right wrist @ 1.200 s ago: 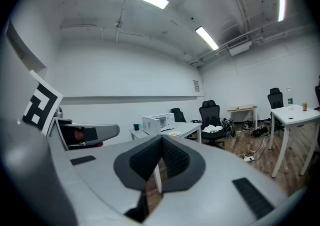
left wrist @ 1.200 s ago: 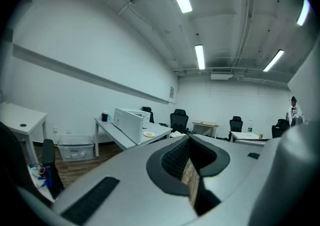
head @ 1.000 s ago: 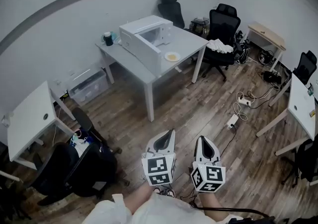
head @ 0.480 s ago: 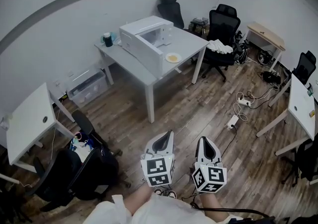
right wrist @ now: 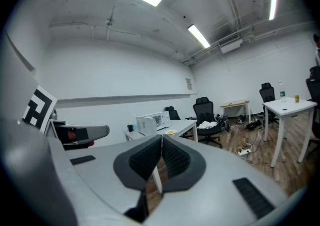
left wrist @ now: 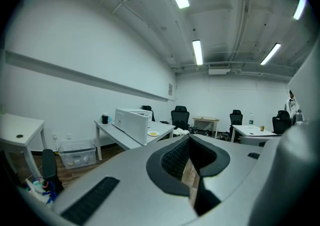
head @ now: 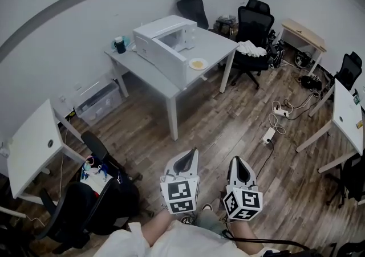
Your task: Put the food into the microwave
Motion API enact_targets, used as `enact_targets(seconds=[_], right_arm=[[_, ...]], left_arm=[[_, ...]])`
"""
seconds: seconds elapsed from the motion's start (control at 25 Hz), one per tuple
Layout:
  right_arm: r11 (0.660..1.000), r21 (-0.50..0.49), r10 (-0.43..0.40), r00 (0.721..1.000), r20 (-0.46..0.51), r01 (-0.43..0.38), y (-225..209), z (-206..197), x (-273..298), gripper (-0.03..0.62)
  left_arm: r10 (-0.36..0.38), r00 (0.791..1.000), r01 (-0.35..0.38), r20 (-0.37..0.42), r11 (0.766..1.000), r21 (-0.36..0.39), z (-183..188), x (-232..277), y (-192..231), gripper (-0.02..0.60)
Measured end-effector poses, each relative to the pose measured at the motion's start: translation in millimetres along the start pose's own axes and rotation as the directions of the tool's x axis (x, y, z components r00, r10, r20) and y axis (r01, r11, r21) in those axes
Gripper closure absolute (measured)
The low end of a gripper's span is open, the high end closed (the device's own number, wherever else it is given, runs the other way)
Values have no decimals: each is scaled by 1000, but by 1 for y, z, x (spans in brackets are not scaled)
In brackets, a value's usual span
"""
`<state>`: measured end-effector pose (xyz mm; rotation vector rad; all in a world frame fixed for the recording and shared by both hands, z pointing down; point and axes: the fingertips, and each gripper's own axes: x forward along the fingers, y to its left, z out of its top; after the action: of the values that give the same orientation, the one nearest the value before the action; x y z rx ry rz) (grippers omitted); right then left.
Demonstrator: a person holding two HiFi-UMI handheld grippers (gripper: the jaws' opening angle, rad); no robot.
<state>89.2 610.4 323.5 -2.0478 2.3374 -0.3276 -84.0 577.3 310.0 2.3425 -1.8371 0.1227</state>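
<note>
A white microwave (head: 165, 36) stands on a grey table (head: 219, 48) across the room, its door swung open. Beside it lies a small plate of yellow food (head: 197, 63). My left gripper (head: 189, 154) and right gripper (head: 236, 161) are low in the head view, side by side over the wooden floor and far from the table. Both are shut with nothing in them. The left gripper view shows the microwave (left wrist: 132, 122) and plate (left wrist: 153, 133) beyond my shut left gripper (left wrist: 192, 142). The right gripper view shows the microwave (right wrist: 152, 121) and plate (right wrist: 171, 132) above my shut right gripper (right wrist: 161, 140).
A dark cup (head: 119, 44) sits at the table's back corner, with a clear storage box (head: 100, 101) under it. Black office chairs (head: 254, 28) stand behind the table, another chair (head: 85, 204) at my left. A power strip and cables (head: 269, 131) lie on the floor; white desks (head: 345, 119) line the right.
The table and microwave have shifted slightly up and left in the head view as the person moves across the floor. Both grippers stay shut and side by side.
</note>
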Motion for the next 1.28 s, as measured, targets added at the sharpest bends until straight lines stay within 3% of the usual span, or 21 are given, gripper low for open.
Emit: enact_targets(seconds=[0.24,0.56,1.28], right_arm=[[1000,6,9,1000,-12,-9,-7,-2,27,577],[999,7,45,999,3,-45,-27,7,85,577],[996,-11,87,996,-32,-87,-138,59,216,576]], left_arm=[[1,1000,-1,9,999,38,1,26,-4,293],[31,1000,-31,6,999,34,2,83,-6,293],[110,994,-110,-20,994,4,31,238,-59,293]])
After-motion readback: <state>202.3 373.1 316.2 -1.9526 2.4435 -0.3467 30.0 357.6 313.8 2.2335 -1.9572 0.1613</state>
